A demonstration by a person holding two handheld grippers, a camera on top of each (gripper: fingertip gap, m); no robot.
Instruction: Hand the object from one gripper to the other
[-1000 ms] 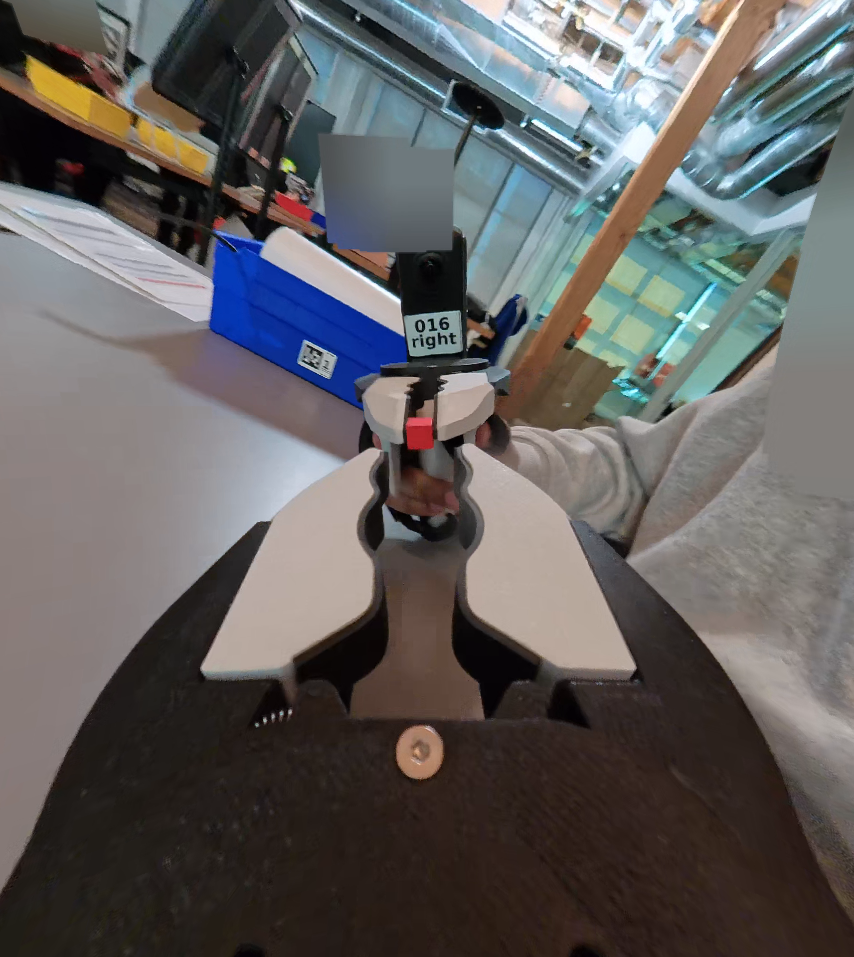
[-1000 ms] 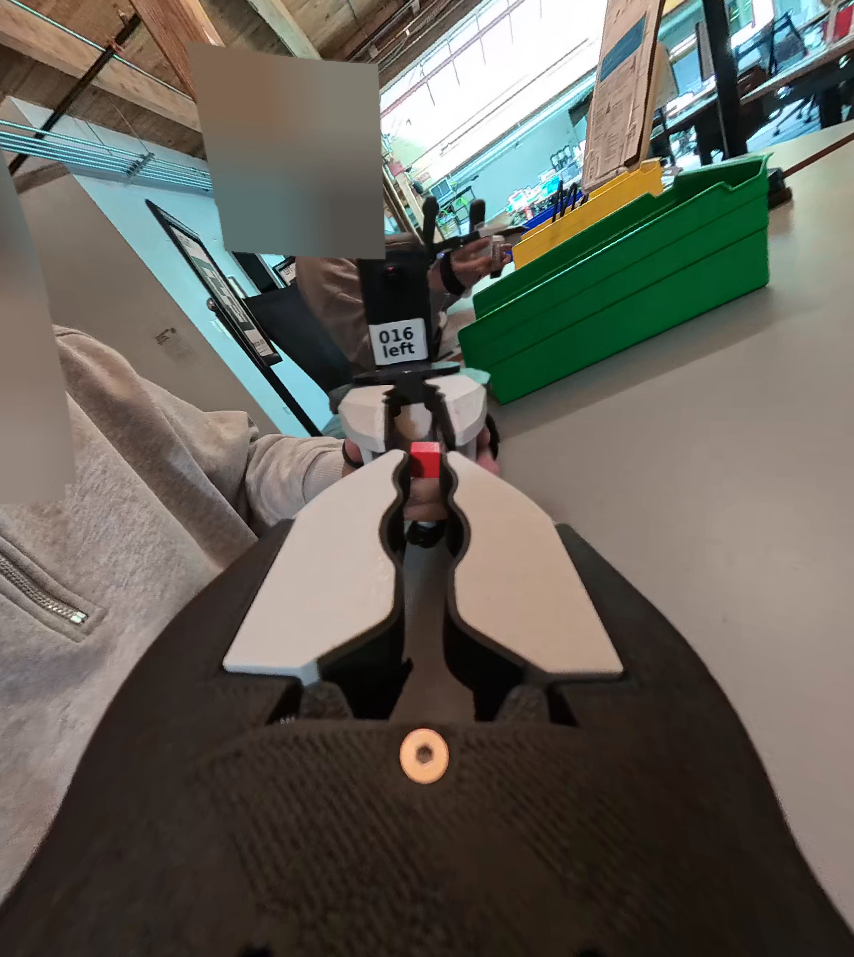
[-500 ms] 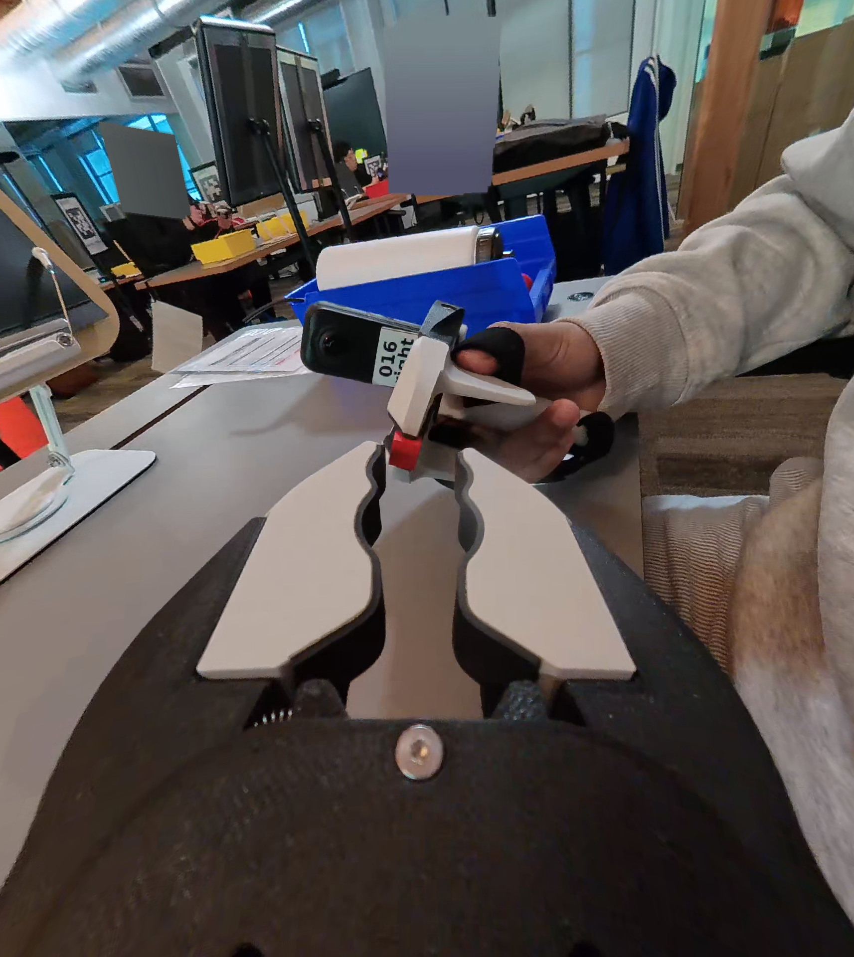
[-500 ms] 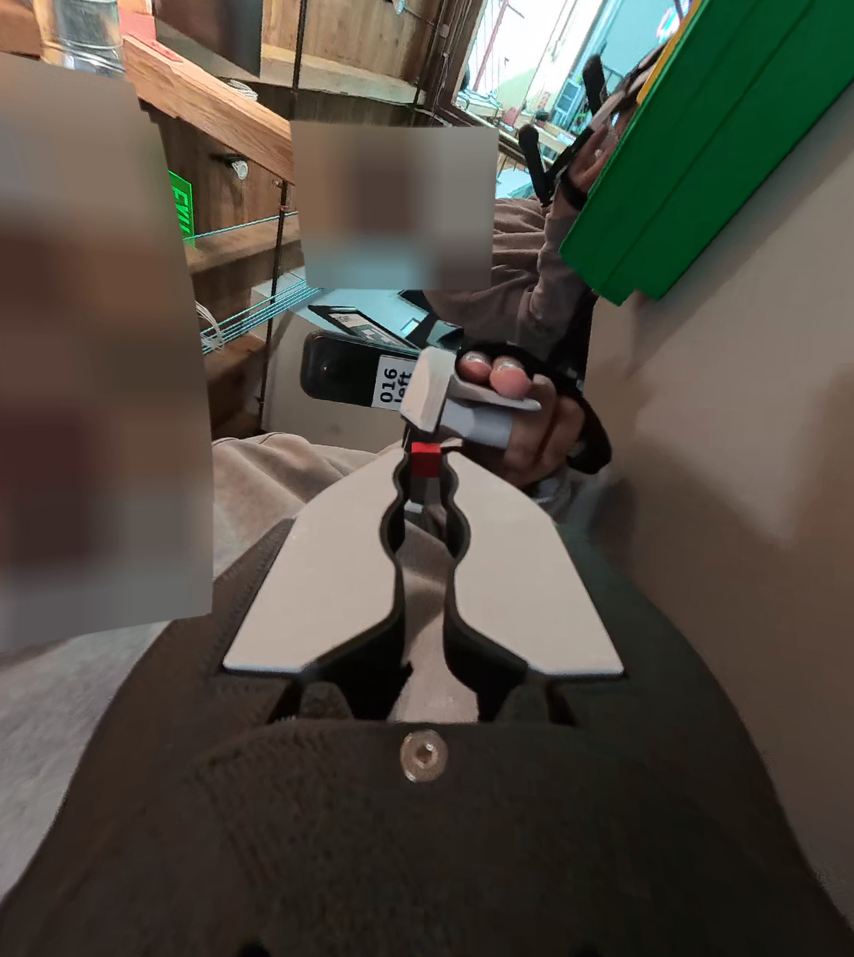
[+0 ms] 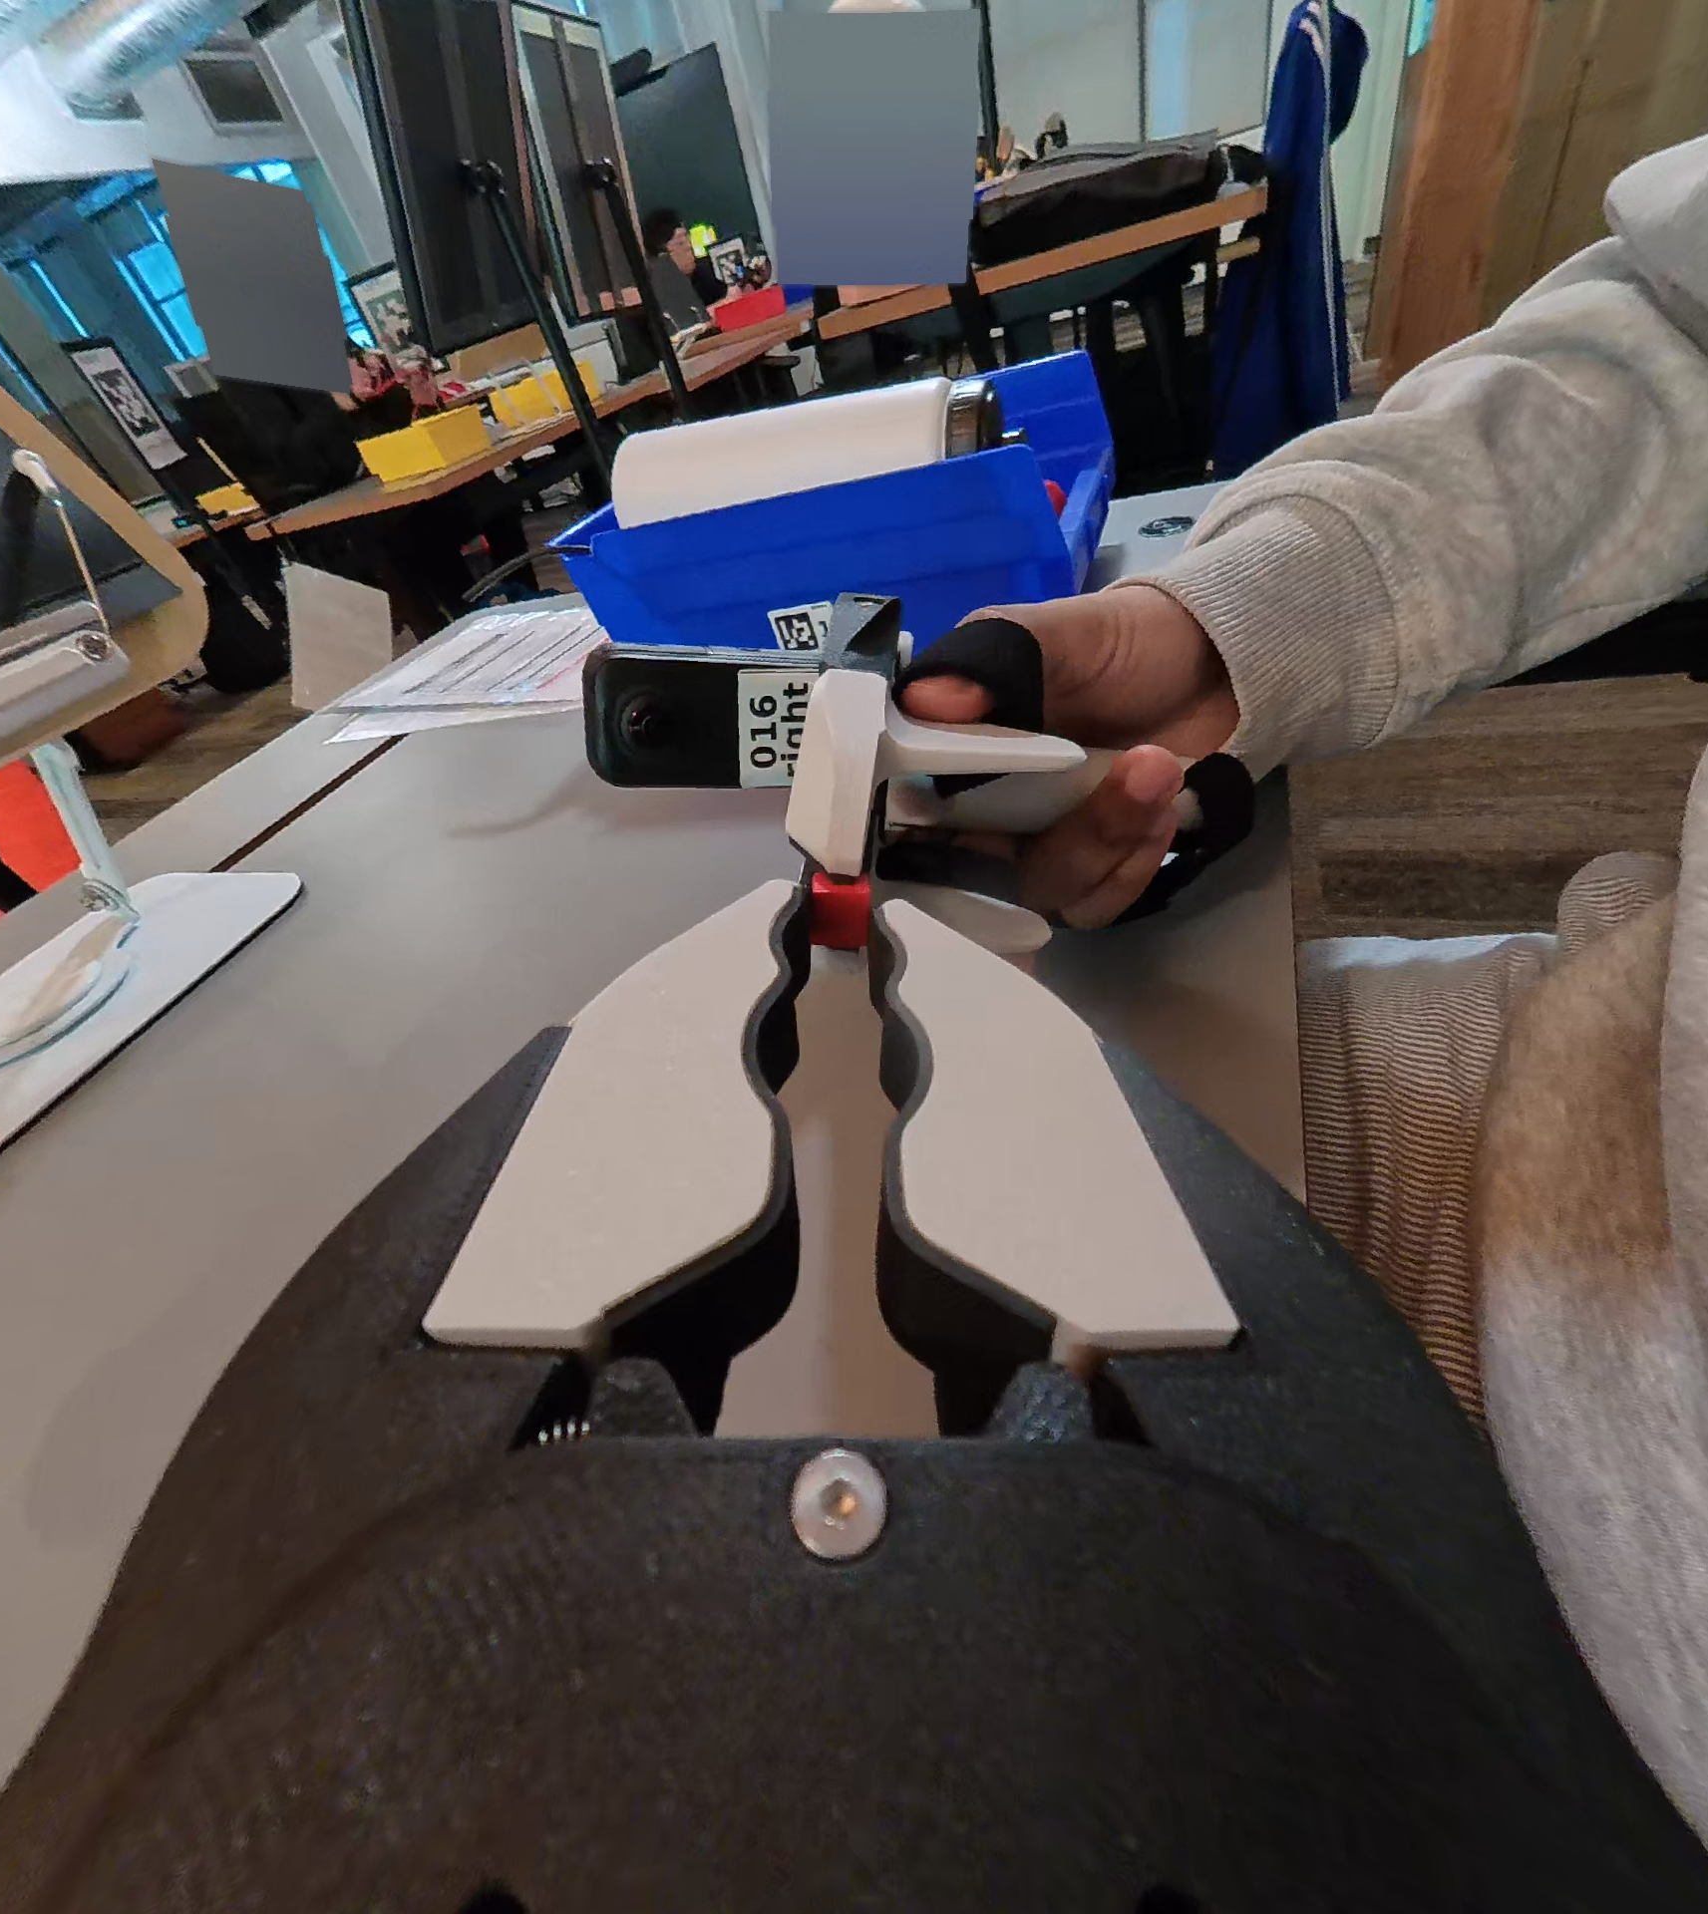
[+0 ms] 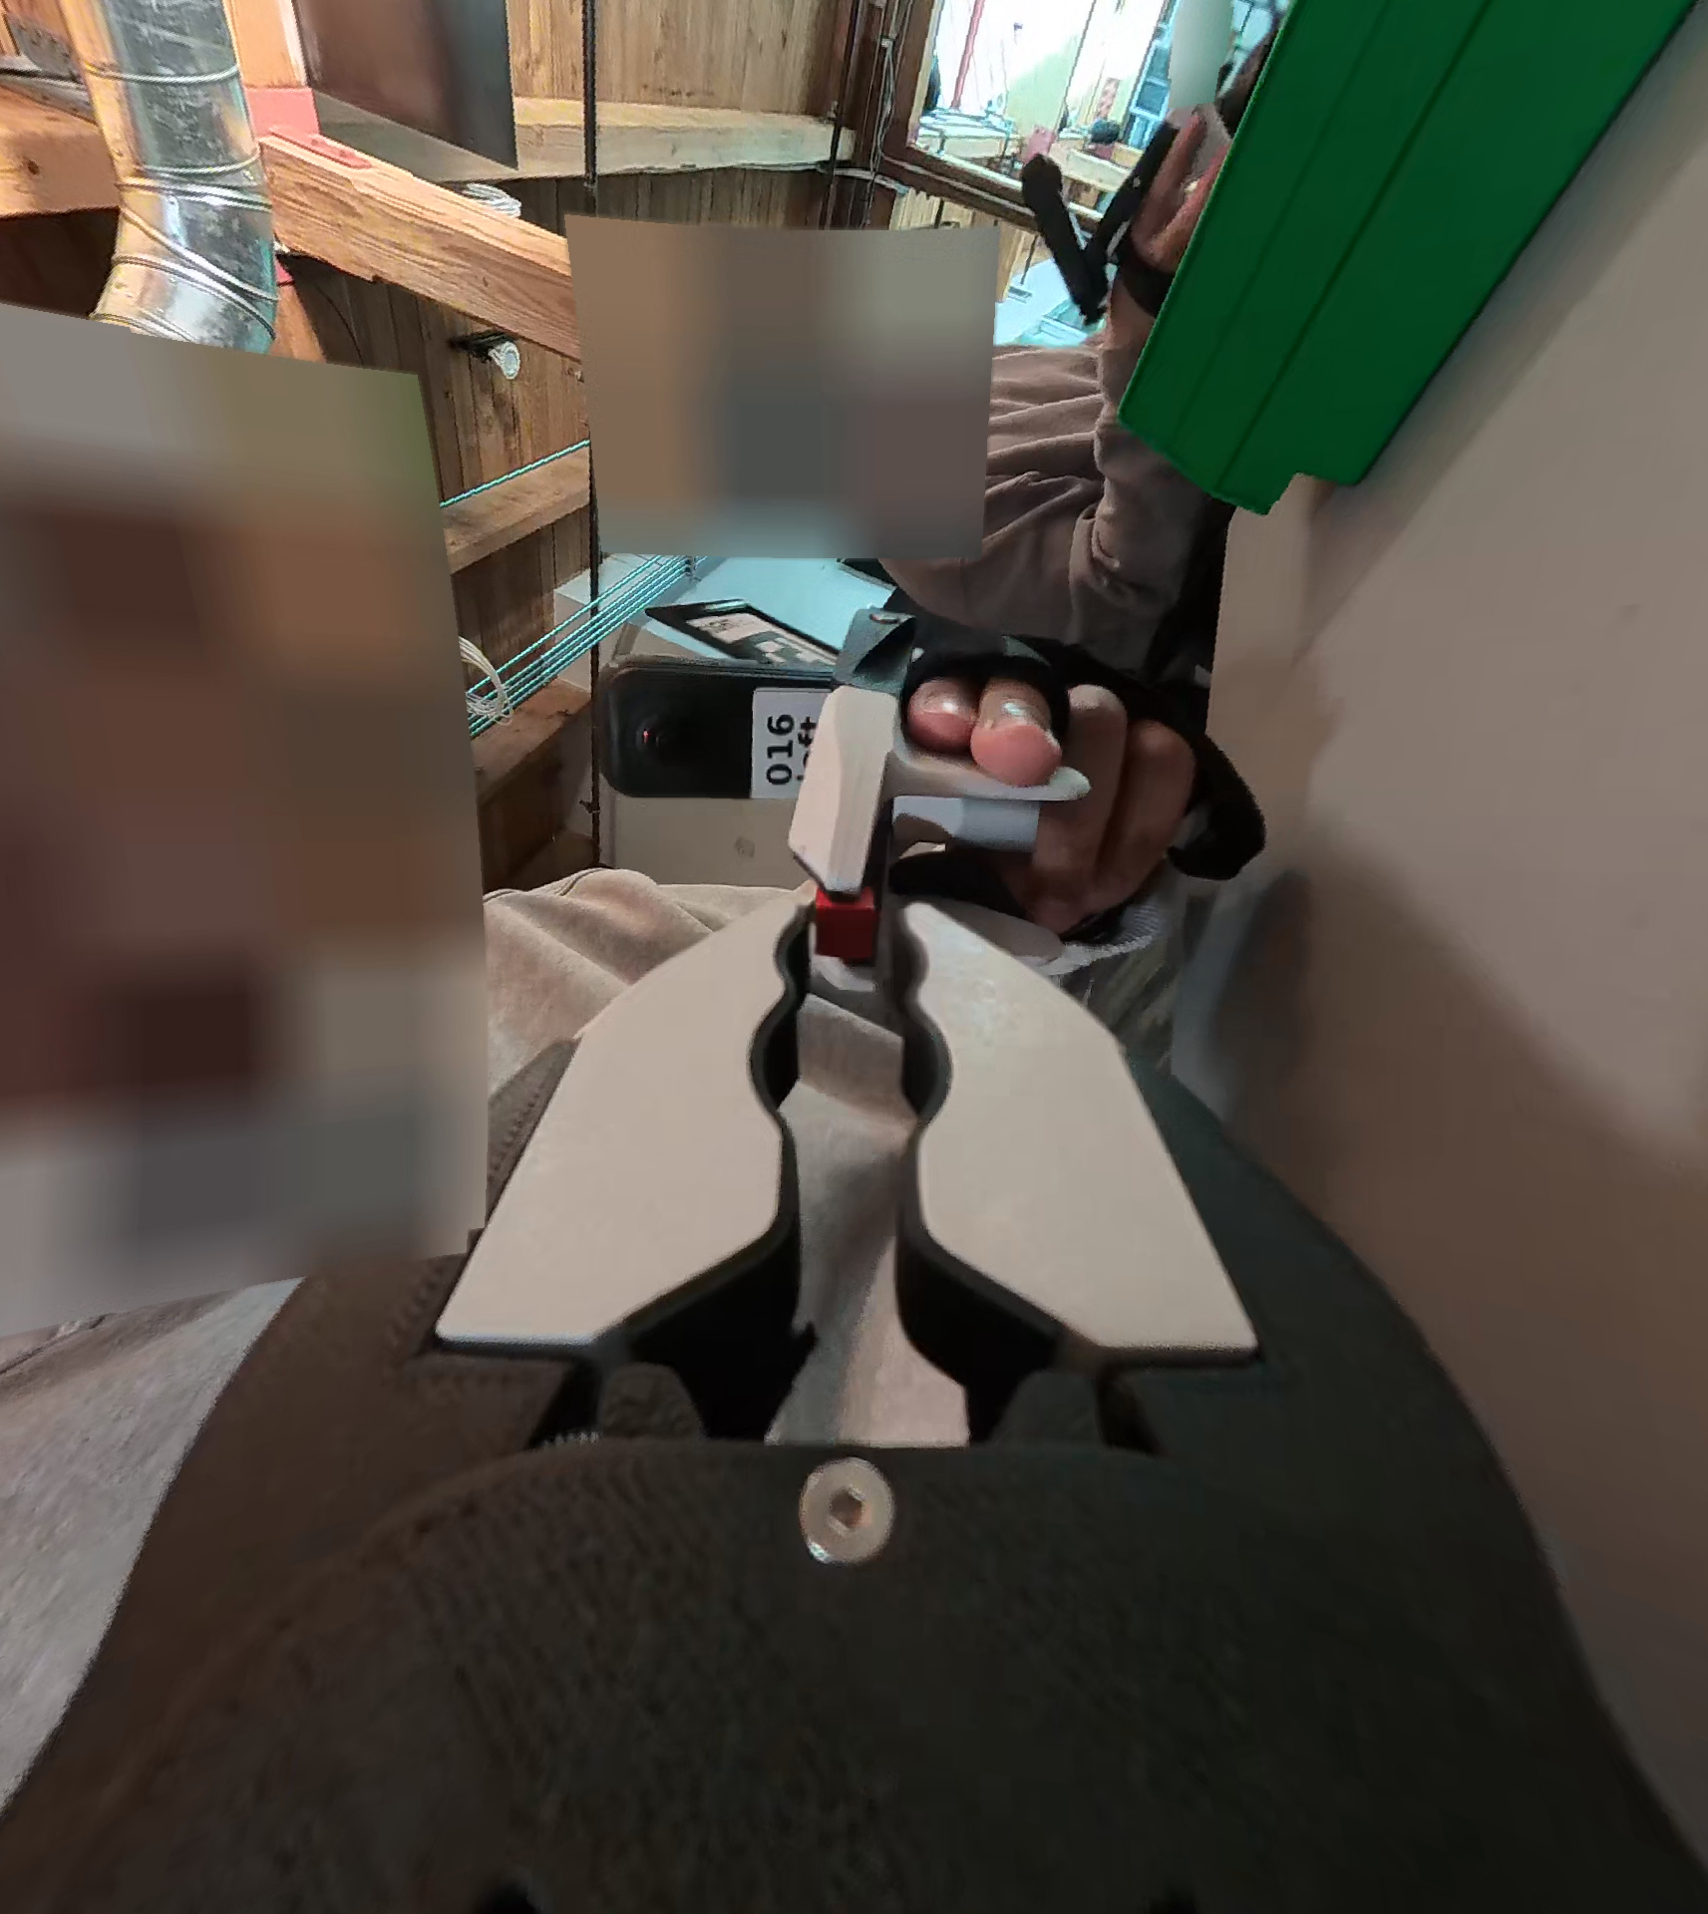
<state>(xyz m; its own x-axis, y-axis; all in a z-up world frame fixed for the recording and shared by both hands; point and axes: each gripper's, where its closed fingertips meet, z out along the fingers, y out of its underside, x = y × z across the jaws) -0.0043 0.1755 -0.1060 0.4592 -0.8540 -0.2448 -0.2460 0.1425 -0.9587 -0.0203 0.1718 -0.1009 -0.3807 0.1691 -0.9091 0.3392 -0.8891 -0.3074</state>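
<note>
A small red cube is held in the air between both grippers. My left gripper is shut on its two sides. My right gripper is also shut on the red cube. The two grippers meet tip to tip, one rolled a quarter turn against the other. In the left wrist view the right gripper's fingers sit above and below the cube. In the right wrist view the left gripper's fingers do the same. A hand in a grey sleeve holds the right gripper.
A grey table lies below. A blue bin with a white roll stands at its far side, papers beside it. A monitor stand base is at the left. A green bin is at the right wrist view's upper right.
My left gripper has closed onto the red cube, which the right gripper still holds. Both grippers have swung round, and the right one has rolled a quarter turn.
</note>
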